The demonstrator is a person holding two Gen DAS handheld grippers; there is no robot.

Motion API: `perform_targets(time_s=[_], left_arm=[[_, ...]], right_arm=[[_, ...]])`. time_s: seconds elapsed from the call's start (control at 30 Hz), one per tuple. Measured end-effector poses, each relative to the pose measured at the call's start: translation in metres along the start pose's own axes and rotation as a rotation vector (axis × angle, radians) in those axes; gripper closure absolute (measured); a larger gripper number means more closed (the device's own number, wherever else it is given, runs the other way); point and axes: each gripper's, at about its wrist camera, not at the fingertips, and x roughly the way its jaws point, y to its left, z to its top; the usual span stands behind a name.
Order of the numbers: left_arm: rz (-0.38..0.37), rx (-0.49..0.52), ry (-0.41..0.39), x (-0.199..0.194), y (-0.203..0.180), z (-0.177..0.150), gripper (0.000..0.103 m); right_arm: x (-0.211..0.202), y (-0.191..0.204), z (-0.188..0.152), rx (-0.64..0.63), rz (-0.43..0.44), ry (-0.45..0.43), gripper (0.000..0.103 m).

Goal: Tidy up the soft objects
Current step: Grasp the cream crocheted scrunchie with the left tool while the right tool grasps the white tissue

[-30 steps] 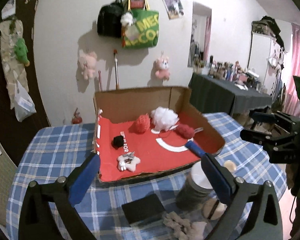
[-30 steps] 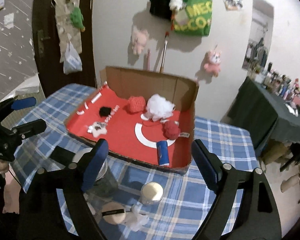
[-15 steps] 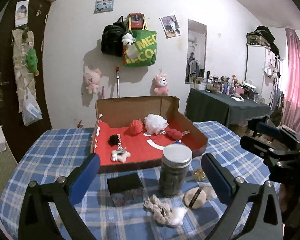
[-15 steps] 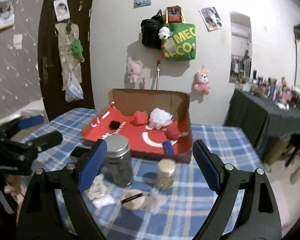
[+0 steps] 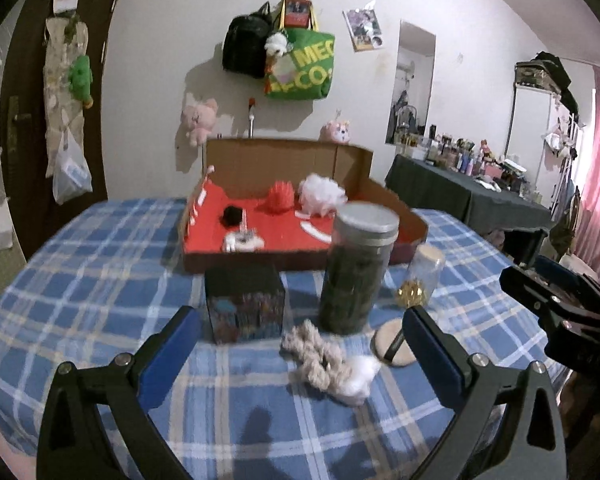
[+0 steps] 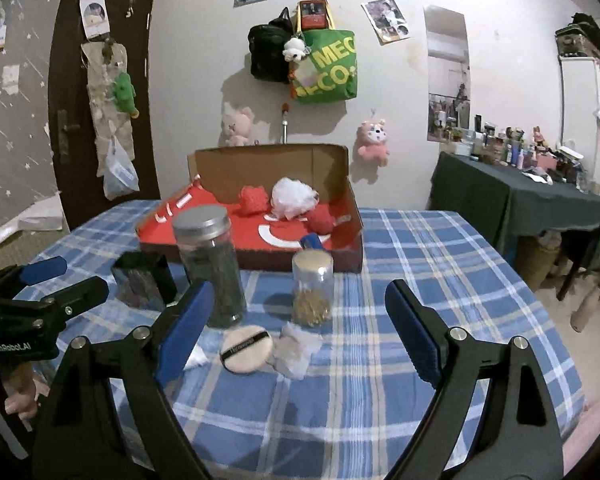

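Setting: blue plaid tablecloth is spread over a bedroom table, plush toys hung on the wall behind.
Box: red-lined cardboard box is set at the far side, evidently as the collection point; a white mesh pouf and red poufs are already lodged inside.
Left out: beige scrunchie, cotton ball, powder puff and gauze pad are left near the front edge, beside the hard tall jar and small jar.
Left gripper: jaws are spread wide, nothing held, the scrunchie framed between them.
Right gripper: jaws are likewise spread and empty, the puff framed below.

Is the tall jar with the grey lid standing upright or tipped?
Upright: the tall jar stands on its base on the table, lid on top.
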Motion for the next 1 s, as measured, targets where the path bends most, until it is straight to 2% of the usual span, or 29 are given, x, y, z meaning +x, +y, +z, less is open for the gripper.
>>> perform_targets(time_s=[0.2, 0.5, 0.77, 1.0], left_arm=[[0.011, 0.008, 0.026, 0.011, -0.001, -0.018, 0.000], [0.017, -0.002, 0.119, 0.035, 0.002, -0.037, 0.000], [0.018, 0.001, 0.163, 0.048, 0.001, -0.037, 0.000], [0.027, -0.002, 0.224, 0.076, 0.001, -0.029, 0.001]], right_arm=[[0.013, 0.002, -0.023, -0.016, -0.007, 0.039, 0.015], [0.034, -0.002, -0.040, 0.004, -0.003, 0.113, 0.015], [0.052, -0.008, -0.046, 0.021, 0.018, 0.178, 0.015], [0.080, -0.026, -0.043, 0.076, 0.047, 0.255, 0.015]])
